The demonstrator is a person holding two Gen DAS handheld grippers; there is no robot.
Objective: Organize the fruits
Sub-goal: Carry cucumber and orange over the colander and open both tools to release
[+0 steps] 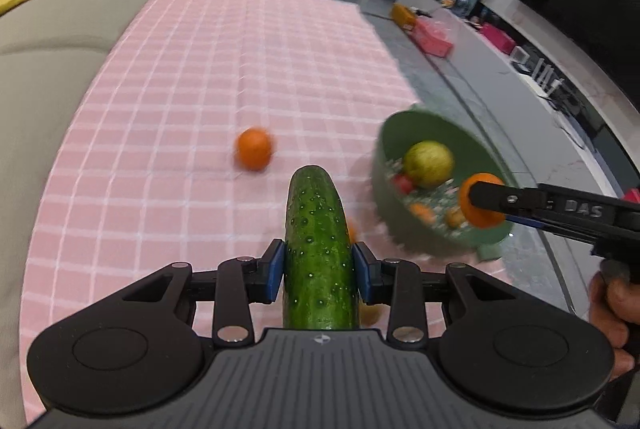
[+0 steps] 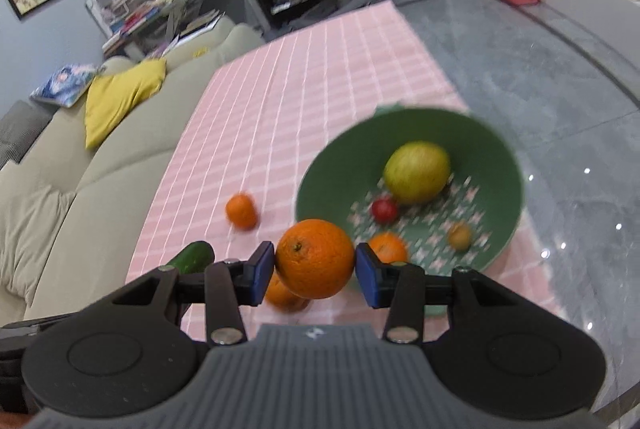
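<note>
Transfer step. The left claw [image 1: 319, 271] is clenched on one cucumber [image 1: 318, 249] above the table [image 1: 180, 109]; the right claw [image 2: 315, 271] grips one large orange [image 2: 315, 259] at the near rim of the green bowl [image 2: 332, 165]. Next, probably: carry the orange over the bowl and release. Bowl: four fruits visible. Table: two loose oranges visible, one [image 2: 241, 211] clear, one [image 2: 280, 295] partly hidden.

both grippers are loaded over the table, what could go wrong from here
1. The right gripper pinches a round orange at its sides only; it could slip and roll off the table.
2. The green bowl sits near the tablecloth's edge; a nudge might tip it.
3. The left gripper holds the cucumber lengthwise; it could slide out.
</note>
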